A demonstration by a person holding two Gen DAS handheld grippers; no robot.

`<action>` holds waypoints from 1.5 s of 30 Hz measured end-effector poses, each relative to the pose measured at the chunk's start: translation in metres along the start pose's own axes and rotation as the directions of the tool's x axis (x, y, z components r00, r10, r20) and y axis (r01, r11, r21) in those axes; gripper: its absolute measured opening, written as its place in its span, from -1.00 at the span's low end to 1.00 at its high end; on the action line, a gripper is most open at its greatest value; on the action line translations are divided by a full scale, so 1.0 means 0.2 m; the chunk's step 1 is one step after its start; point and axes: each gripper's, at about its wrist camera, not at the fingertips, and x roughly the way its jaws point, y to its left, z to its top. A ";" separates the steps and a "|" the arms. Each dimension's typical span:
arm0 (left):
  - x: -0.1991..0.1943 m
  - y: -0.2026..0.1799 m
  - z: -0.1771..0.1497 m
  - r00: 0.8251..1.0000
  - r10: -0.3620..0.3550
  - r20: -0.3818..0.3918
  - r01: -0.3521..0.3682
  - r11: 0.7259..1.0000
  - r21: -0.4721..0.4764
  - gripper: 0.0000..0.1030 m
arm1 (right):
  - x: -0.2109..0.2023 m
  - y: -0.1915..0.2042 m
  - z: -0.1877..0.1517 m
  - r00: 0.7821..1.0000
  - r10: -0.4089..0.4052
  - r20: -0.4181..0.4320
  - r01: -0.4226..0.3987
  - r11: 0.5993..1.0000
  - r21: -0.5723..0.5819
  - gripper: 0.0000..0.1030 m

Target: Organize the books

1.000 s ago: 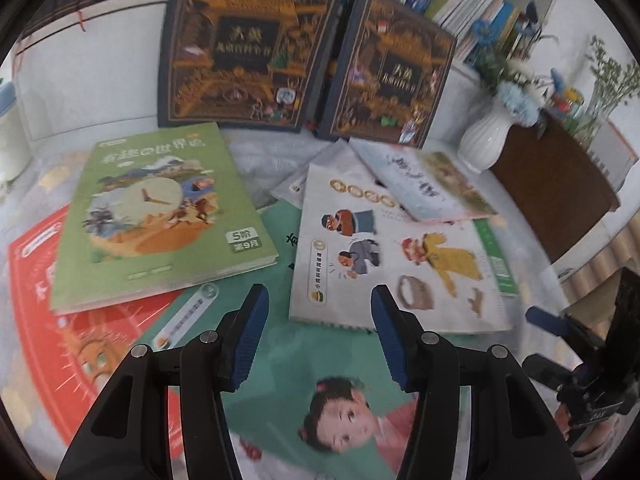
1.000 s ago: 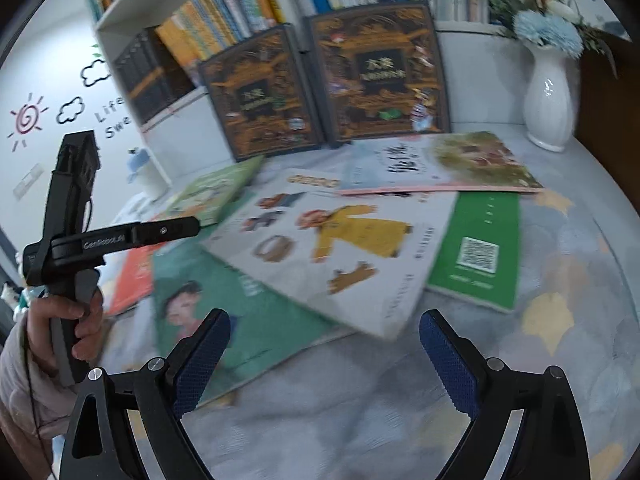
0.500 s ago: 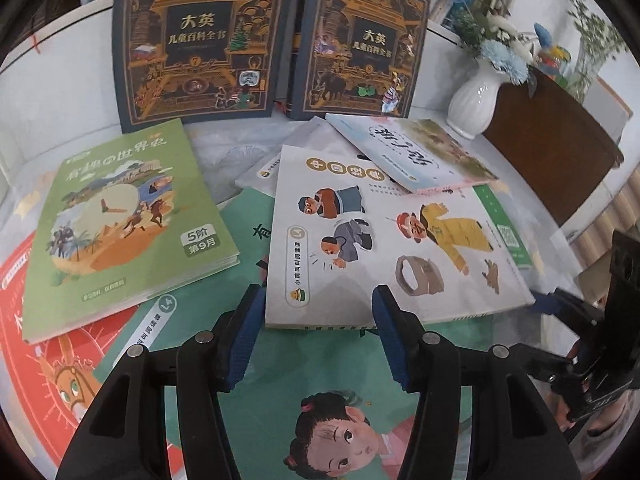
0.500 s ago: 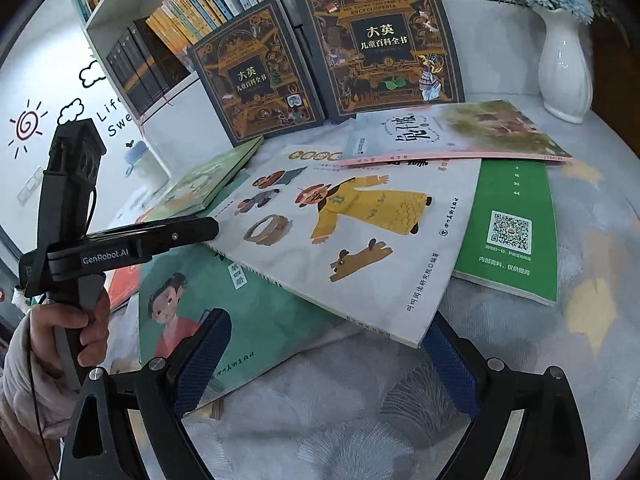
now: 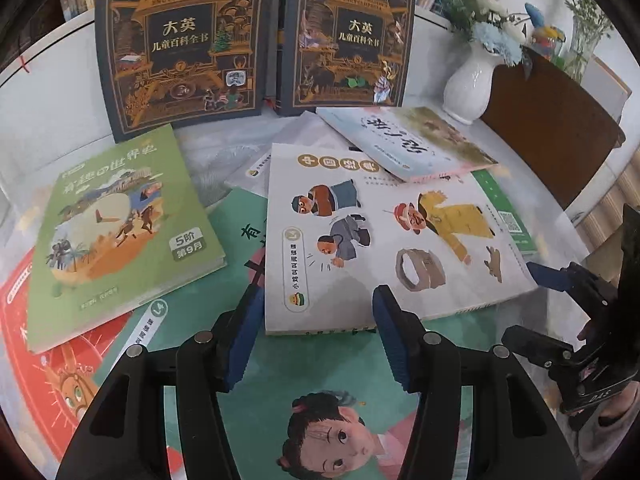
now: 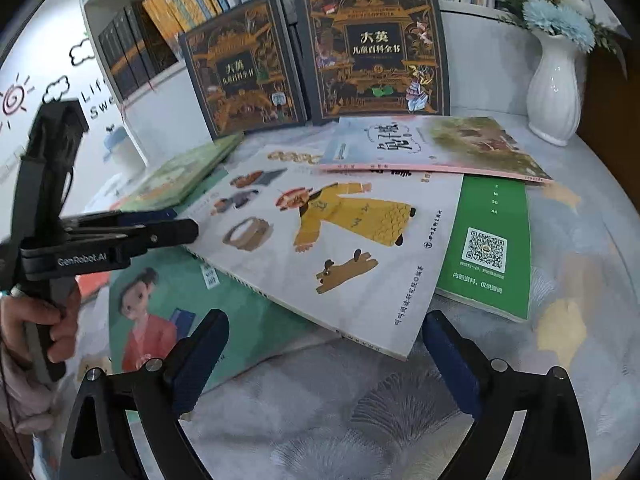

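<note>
Now the white picture book (image 5: 384, 236) lies flat on top of the book pile.
Its long side runs across the table, with its spine edge toward the left gripper (image 5: 316, 332), whose fingers are open just beside that edge. Right gripper (image 6: 324, 356) is open too, holding nothing, near the book's corner. A teal book (image 5: 320, 380) lies underneath.

We can read 大英 儿童百科全书 on both dark encyclopedia volumes (image 5: 180, 40) (image 5: 352, 36) standing at twelve o'clock, with "THE YOUNG CHILDREN'S ENCYCLOPAEDIA" arched over the left one. The green book (image 5: 120, 232) at nine o'clock says 5阶 第9月. From the right wrist view, the left gripper (image 6: 120, 236) at nine o'clock is stamped "GenRobot.AI", the green back cover (image 6: 488, 248) at three o'clock carries a QR code and the numbers 16, 30, 44, and the wall (image 6: 48, 76) at ten o'clock shows a partial "Lif" and "Swe".
</note>
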 end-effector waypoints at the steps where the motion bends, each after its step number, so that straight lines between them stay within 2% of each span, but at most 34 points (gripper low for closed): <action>1: 0.00 0.00 0.00 1.000 -0.006 -0.002 0.006 1.000 -0.006 0.02 | 0.00 0.00 0.00 1.000 0.002 -0.005 -0.002 1.000 0.002 0.90; 5: -0.03 0.03 -0.02 0.999 -0.038 -0.009 0.038 0.999 -0.036 0.02 | -0.05 -0.01 -0.03 0.998 0.061 -0.024 -0.060 0.997 0.047 0.90; 10: -0.12 0.04 -0.12 0.998 -0.056 -0.034 0.054 0.997 -0.057 0.02 | -0.19 0.08 -0.16 0.987 0.147 -0.065 -0.144 0.988 0.057 0.89; 12: -0.19 0.06 -0.18 0.999 -0.047 -0.024 0.045 0.996 -0.076 0.02 | -0.25 0.14 -0.25 0.967 0.224 -0.119 -0.219 0.974 0.059 0.78; 13: -0.22 0.07 -0.20 1.000 -0.019 -0.021 0.017 0.996 -0.088 0.02 | -0.29 0.19 -0.30 0.943 0.296 -0.155 -0.291 0.955 0.054 0.57; 14: -0.27 0.07 -0.24 1.000 0.013 -0.016 -0.014 0.995 -0.097 0.02 | -0.33 0.22 -0.34 0.922 0.343 -0.181 -0.342 0.939 0.041 0.51; 15: -0.33 0.07 -0.28 1.000 0.016 -0.004 -0.016 0.995 -0.094 0.02 | -0.37 0.25 -0.36 0.916 0.353 -0.193 -0.356 0.934 0.019 0.51; 16: -0.37 0.07 -0.31 1.000 0.004 0.002 -0.003 0.996 -0.092 0.02 | -0.41 0.25 -0.36 0.926 0.333 -0.179 -0.340 0.941 -0.007 0.51; 19: -0.45 0.03 -0.43 0.999 -0.053 -0.008 0.052 0.993 -0.104 0.02 | -0.45 0.17 -0.25 0.972 0.218 -0.087 -0.223 0.973 -0.058 0.52; 21: -0.48 -0.03 -0.50 0.995 -0.095 -0.015 0.093 0.990 -0.103 0.02 | -0.38 0.11 -0.14 0.986 0.161 -0.043 -0.165 0.981 -0.103 0.52; 23: -0.48 -0.08 -0.54 0.994 -0.107 -0.020 0.105 0.990 -0.092 0.02 | -0.26 0.08 -0.03 0.993 0.112 -0.028 -0.115 0.982 -0.147 0.51; 27: -0.42 -0.15 -0.59 0.992 -0.120 -0.028 0.115 0.986 -0.124 0.02 | 0.01 0.03 0.10 0.993 0.086 -0.084 -0.098 0.984 -0.148 0.51; 29: -0.37 -0.16 -0.59 0.990 -0.133 -0.036 0.126 0.981 -0.150 -0.18 | 0.07 0.01 0.11 0.990 0.080 -0.119 -0.095 0.987 -0.131 0.52; 30: -0.37 -0.16 -0.60 0.991 -0.130 -0.034 0.124 0.980 -0.157 -0.21 | 0.08 -0.01 0.10 0.988 0.098 -0.123 -0.111 0.989 -0.102 0.52; 33: -0.37 -0.15 -0.61 0.993 -0.120 -0.020 0.115 0.981 -0.154 -0.25 | 0.00 0.01 0.01 0.979 0.164 -0.117 -0.170 0.985 -0.041 0.49; 35: -0.40 -0.13 -0.63 0.993 -0.115 -0.016 0.111 0.981 -0.157 -0.25 | -0.08 0.09 -0.11 0.961 0.224 -0.164 -0.232 0.972 -0.028 0.50; 39: -0.45 -0.06 -0.72 0.995 -0.095 -0.011 0.092 0.983 -0.156 -0.26 | -0.26 0.34 -0.38 0.932 0.264 -0.250 -0.316 0.927 -0.201 0.45; 41: -0.46 -0.05 -0.72 0.995 -0.098 -0.001 0.096 0.982 -0.160 -0.26 | -0.26 0.33 -0.39 0.936 0.254 -0.242 -0.299 0.939 -0.171 0.45; 43: -0.45 -0.05 -0.72 0.996 -0.090 0.007 0.090 0.982 -0.165 -0.26 | -0.22 0.28 -0.36 0.949 0.247 -0.197 -0.268 0.959 -0.088 0.45; 45: -0.45 -0.08 -0.72 0.996 -0.086 0.005 0.086 0.985 -0.147 -0.26 | -0.20 0.27 -0.34 0.941 0.287 -0.178 -0.295 0.955 -0.020 0.45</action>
